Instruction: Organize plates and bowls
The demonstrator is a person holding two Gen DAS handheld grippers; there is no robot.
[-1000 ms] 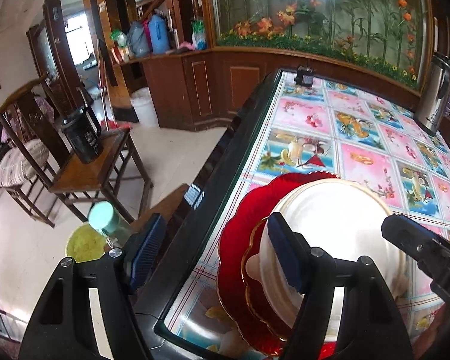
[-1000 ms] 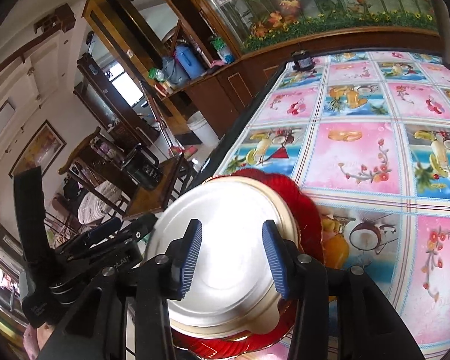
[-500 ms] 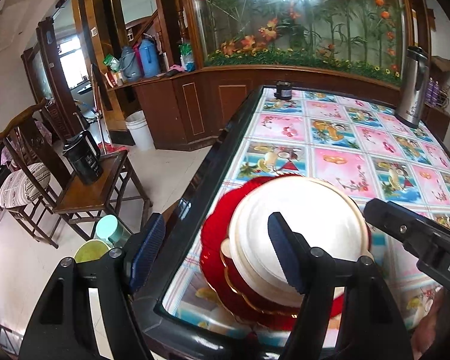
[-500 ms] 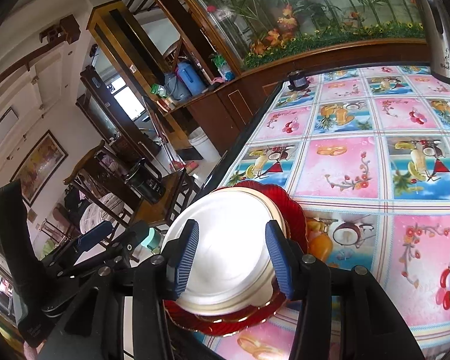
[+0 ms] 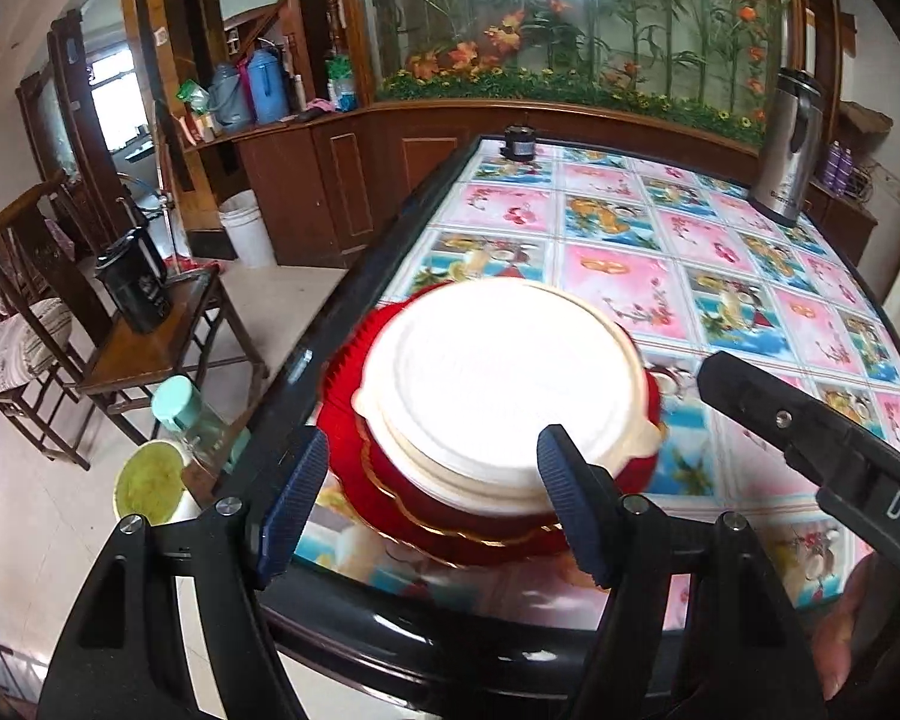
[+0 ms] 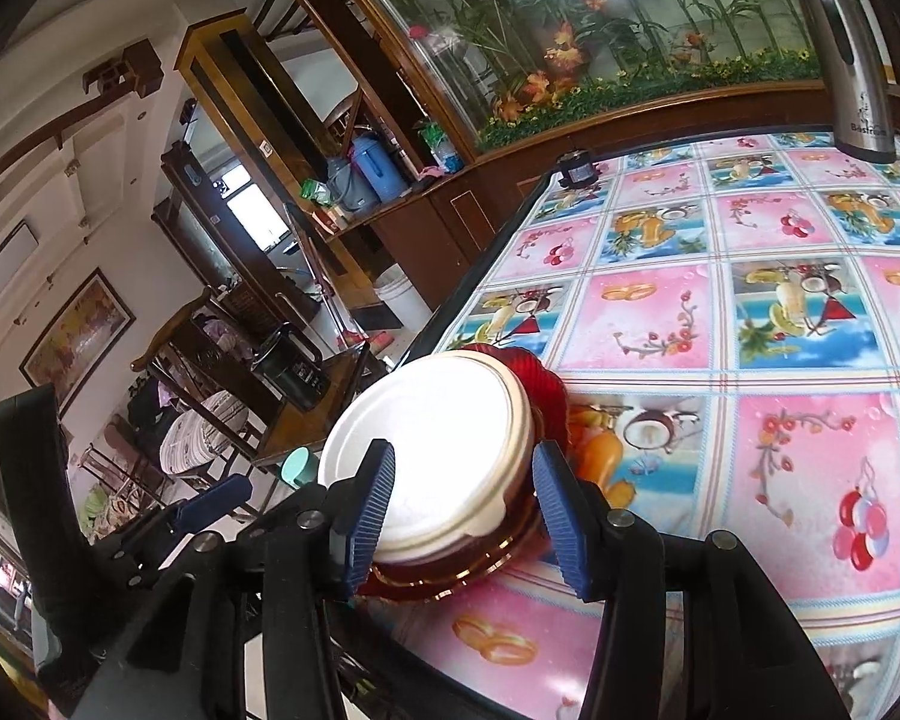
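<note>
Framing the stack from the near edge of the surface (image 5: 624,276), the left tongs (image 5: 432,504) stand released, both blue ribbed pads spread wide with nothing between them. The pads sit in front of and below the stack, apart from it. The right tongs (image 6: 462,516) are likewise released, pads parted on either side of the stack's near rim as seen from the right wrist view; whether they touch the rim cannot be told.

The stack rests at the near left corner of the surface, close to its black edge. Its base is a red fluted plate (image 5: 342,384), visible also from the right wrist (image 6: 543,381). On it sits a red bowl with a gilt scalloped rim (image 5: 426,504). A white bowl (image 5: 498,384), turned upside down so its flat base faces up, lies on top (image 6: 432,438).

The right tongs' black body (image 5: 810,438) enters the left wrist view from the right, beside the stack.

Beyond the stack, the surface carries a cloth of pink and blue picture squares. At the far left end stands a small dark jar (image 5: 519,141); at the far right stands a steel kettle (image 5: 792,144).

Left of the surface, on a wooden chair (image 5: 150,348), stands a black jug (image 5: 135,282).
</note>
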